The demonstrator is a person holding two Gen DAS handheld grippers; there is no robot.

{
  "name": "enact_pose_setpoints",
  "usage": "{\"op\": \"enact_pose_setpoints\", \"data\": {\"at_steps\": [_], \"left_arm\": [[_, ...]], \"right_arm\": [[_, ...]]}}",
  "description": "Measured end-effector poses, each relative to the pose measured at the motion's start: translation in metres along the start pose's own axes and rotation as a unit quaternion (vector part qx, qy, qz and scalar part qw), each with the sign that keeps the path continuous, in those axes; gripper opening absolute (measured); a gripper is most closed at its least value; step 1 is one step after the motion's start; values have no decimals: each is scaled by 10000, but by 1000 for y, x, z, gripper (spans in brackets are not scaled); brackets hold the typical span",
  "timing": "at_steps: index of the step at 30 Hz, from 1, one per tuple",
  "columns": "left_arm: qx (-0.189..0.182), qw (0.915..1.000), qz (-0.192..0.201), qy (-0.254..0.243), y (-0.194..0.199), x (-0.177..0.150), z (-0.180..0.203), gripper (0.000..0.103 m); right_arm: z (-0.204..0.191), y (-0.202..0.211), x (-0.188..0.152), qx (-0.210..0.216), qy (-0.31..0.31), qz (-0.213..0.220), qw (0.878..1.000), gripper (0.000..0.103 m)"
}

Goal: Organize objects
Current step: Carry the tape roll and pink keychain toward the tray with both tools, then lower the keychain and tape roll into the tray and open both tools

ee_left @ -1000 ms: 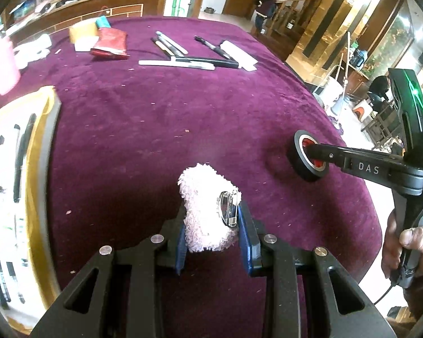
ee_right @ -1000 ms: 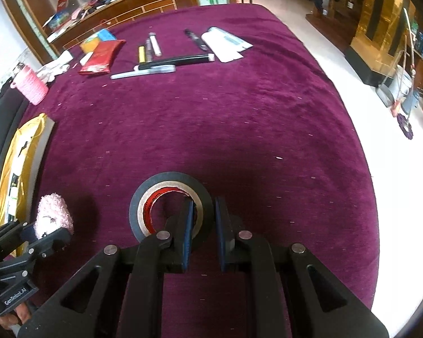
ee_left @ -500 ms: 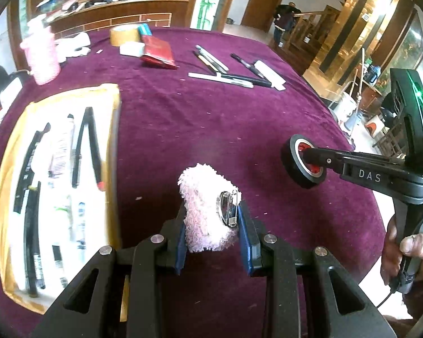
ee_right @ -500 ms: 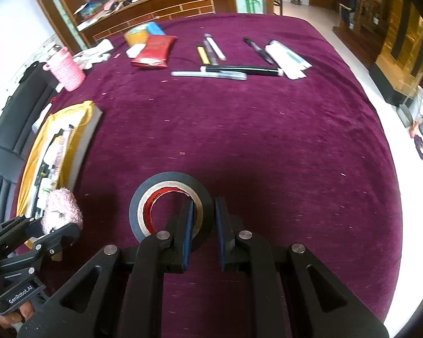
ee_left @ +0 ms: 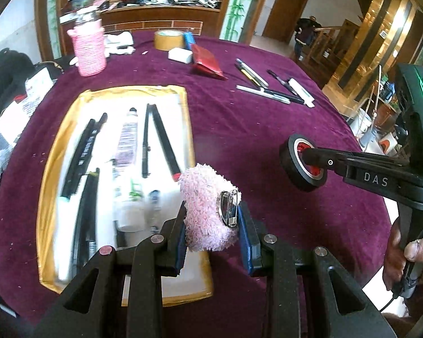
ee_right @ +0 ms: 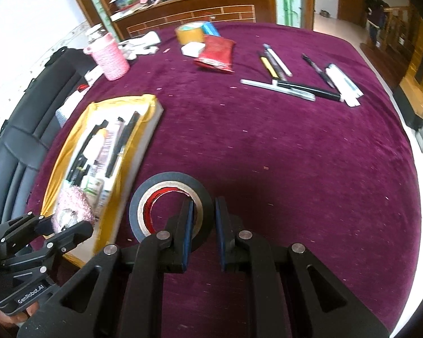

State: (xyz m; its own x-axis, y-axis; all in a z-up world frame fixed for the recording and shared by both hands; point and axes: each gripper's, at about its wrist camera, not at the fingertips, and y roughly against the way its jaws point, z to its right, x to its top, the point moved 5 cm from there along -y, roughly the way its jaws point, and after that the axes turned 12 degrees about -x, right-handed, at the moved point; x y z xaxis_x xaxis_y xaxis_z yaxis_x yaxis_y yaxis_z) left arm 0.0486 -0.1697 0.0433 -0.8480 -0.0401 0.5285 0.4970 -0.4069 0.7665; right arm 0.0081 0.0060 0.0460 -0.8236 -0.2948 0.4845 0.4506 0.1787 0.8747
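Left hand-held gripper [ee_left: 211, 225], pinching the pink fluffy keychain [ee_left: 207, 211], now hovers over the yellow-lined tray [ee_left: 46, 169]; right hand-held gripper [ee_right: 202, 226] clamps the black tape roll [ee_right: 170, 205]; drop-off appears imminent.

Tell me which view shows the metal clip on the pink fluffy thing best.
The left wrist view: the clip faces the camera on the pink fluffy item, pinched in the left gripper. The right wrist view shows the fluff small and blurred, the clip barely discernible.

Fluffy clip [ee_left: 208, 211] now over tray [ee_left: 46, 169]
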Motion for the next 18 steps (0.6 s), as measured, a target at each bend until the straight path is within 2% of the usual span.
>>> {"op": "enact_pose_setpoints", "data": {"at_steps": [9, 18], "left_arm": [[224, 9985, 92, 482, 21, -11, -61, 27], [369, 9950, -9, 929, 26, -28, -113, 27]], "right_arm": [[-47, -1, 6, 175, 289, 16, 9994, 12], [-92, -10, 3, 379, 540, -109, 9978, 13]]}}
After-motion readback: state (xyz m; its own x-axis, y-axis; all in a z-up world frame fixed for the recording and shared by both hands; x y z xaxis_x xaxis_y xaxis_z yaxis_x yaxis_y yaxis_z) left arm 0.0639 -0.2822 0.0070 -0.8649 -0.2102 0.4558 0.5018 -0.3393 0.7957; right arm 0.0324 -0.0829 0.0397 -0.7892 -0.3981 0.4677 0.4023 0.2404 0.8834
